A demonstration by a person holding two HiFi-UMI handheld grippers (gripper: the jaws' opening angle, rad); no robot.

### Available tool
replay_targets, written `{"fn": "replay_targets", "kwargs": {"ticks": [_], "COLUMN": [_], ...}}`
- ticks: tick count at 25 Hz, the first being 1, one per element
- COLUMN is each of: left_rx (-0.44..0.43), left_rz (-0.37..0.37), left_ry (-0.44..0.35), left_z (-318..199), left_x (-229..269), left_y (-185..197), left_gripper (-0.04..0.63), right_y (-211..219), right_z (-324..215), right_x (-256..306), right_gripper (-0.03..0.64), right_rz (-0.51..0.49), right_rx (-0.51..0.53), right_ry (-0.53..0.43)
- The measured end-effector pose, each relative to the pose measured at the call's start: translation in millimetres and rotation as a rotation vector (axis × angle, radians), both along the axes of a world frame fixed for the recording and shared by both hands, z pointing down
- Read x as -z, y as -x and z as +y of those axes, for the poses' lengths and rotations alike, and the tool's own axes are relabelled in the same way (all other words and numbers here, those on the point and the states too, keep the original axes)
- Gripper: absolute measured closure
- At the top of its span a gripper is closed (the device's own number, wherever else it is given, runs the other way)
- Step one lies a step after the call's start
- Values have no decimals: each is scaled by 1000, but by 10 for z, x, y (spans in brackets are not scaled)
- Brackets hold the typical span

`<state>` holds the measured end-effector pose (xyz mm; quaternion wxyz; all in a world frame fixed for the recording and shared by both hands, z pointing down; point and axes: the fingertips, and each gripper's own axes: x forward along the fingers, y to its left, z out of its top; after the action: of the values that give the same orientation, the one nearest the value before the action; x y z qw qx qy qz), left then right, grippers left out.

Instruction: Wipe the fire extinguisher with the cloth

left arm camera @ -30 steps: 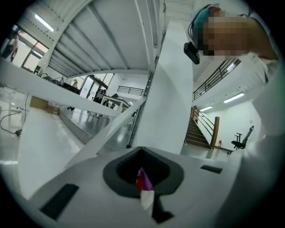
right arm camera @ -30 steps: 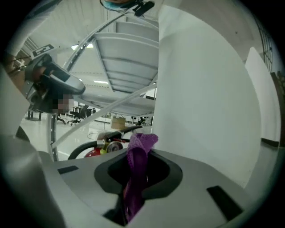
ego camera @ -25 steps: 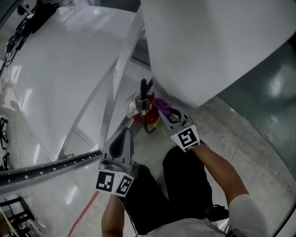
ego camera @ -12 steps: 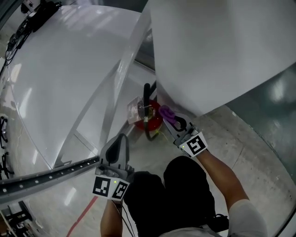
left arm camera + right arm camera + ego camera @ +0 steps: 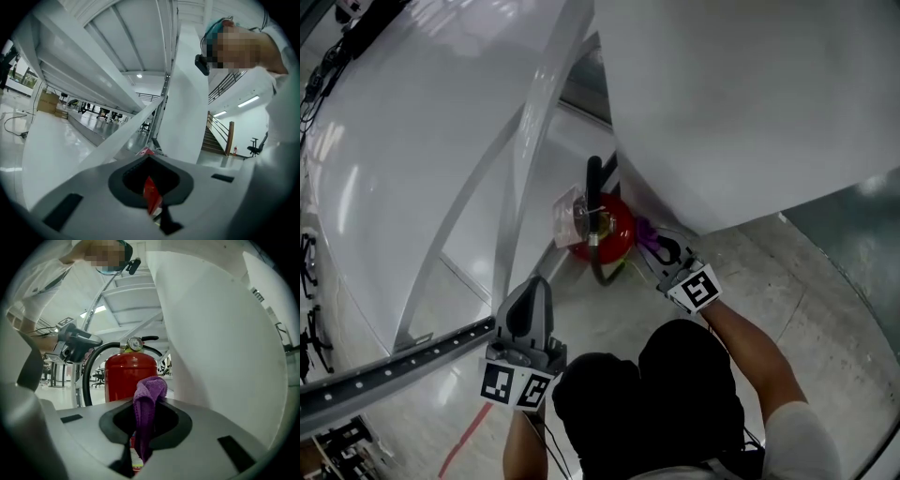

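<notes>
We see the right tongs [image 5: 659,251] clenched on the purple cloth [image 5: 149,394], with the fire extinguisher [image 5: 129,378] just ahead. The left tongs [image 5: 536,286] are closed and empty, well back.

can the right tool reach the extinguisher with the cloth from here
Probably yes: the right tool, shut on the purple cloth, is right beside the red fire extinguisher, nothing between them.
</notes>
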<state>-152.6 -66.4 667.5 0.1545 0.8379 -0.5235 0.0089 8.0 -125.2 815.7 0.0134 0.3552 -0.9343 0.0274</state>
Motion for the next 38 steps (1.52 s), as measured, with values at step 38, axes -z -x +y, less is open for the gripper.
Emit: {"fn": "replay_targets", "kwargs": {"ticks": [38], "left_rx": [-68], "left_rz": [21], "left_ry": [63], "left_z": [413], "left_x": [-791], "left_y": [-2], "left_gripper": [591], "right_y": [1], "right_z": [-117], "right_x": [-2007], "right_gripper": [561], "right_rz": [60], "right_rx": [-59], "right_ry": [319]}}
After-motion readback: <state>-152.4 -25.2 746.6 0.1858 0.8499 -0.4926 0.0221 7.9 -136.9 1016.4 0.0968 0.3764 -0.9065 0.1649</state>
